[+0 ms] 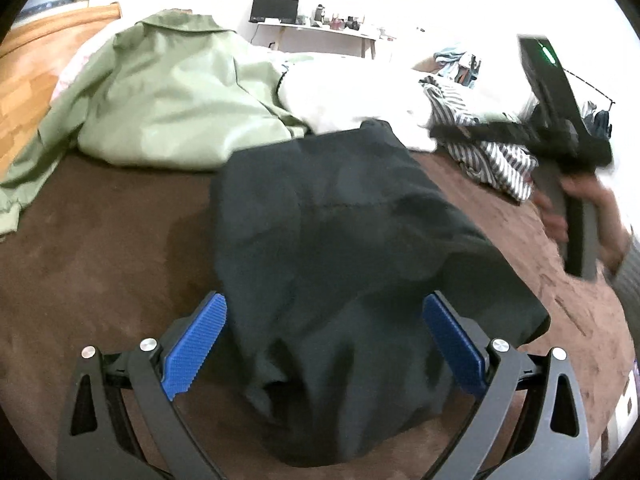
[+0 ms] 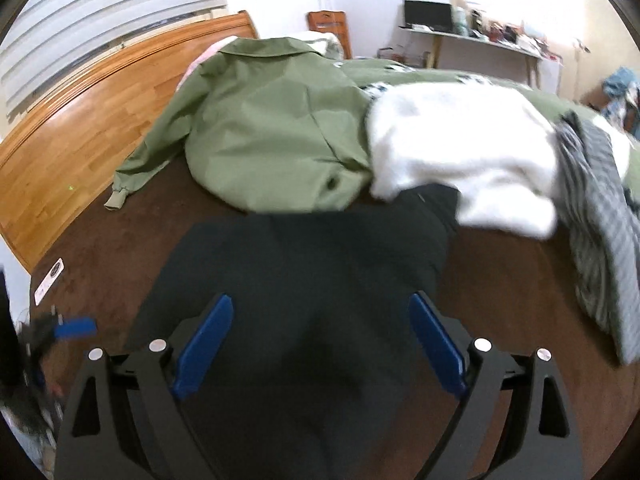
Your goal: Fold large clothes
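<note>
The dark garment [image 1: 344,248] is lying folded on the brown bed cover [image 1: 100,248], and everything about the coming move is hanging on how it sits against the 2 sets of tongs. In the left wrist view its long axis is running from 12 o'clock down to 6 o'clock, straight along the line the left tongs [image 1: 326,344] are pointing, with the near end bunching up right between the blue pads. Those tongs are standing wide open and are not pressing on the cloth; whether they are brushing it I cannot tell.

The right tongs [image 2: 320,344] are also gaping wide, with nothing clamped, hovering over the near half of the same garment [image 2: 304,272], which is spreading away toward 12 o'clock. In the left view the right hand [image 1: 580,216] is showing blurred at 3 o'clock, off the garment's right edge.

So the left tongs are looking the nearer to the garment's near end. The green jacket [image 2: 272,128] is lying at 11 o'clock, the white garment [image 2: 460,152] at 1 o'clock, the striped cloth [image 2: 600,232] at 3 o'clock, all waiting beyond.
</note>
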A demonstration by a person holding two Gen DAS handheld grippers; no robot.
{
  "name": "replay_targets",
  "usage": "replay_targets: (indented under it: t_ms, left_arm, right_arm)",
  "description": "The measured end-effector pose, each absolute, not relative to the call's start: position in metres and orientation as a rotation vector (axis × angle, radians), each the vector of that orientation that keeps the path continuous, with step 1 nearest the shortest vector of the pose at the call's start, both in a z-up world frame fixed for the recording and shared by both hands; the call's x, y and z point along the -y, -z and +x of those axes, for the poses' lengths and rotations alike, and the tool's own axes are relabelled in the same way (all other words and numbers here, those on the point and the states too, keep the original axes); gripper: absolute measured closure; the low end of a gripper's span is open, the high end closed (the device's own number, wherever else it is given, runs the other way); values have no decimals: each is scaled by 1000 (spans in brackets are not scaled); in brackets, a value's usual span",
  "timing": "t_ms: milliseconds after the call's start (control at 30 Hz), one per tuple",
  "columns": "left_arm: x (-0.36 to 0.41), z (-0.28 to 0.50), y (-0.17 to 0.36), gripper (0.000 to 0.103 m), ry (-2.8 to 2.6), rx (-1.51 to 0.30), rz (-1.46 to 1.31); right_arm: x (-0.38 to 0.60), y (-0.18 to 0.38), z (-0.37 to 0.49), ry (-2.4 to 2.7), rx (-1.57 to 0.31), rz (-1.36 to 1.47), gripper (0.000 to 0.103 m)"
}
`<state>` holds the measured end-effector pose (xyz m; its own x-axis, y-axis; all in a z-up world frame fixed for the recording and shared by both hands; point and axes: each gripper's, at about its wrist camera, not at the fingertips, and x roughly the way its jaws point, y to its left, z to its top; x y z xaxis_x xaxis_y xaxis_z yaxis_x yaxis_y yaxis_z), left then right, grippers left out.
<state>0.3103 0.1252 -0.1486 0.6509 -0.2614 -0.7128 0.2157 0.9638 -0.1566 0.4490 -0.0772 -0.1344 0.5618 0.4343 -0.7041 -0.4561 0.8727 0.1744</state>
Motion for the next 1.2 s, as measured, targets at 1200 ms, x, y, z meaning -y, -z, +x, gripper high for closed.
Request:
replay_targets:
  t_ms: [1200]
  left_arm:
    - [-171, 466, 286, 24, 765, -1188, -573]
  right_arm:
    - [106, 275, 489, -658, -1188, 481, 15]
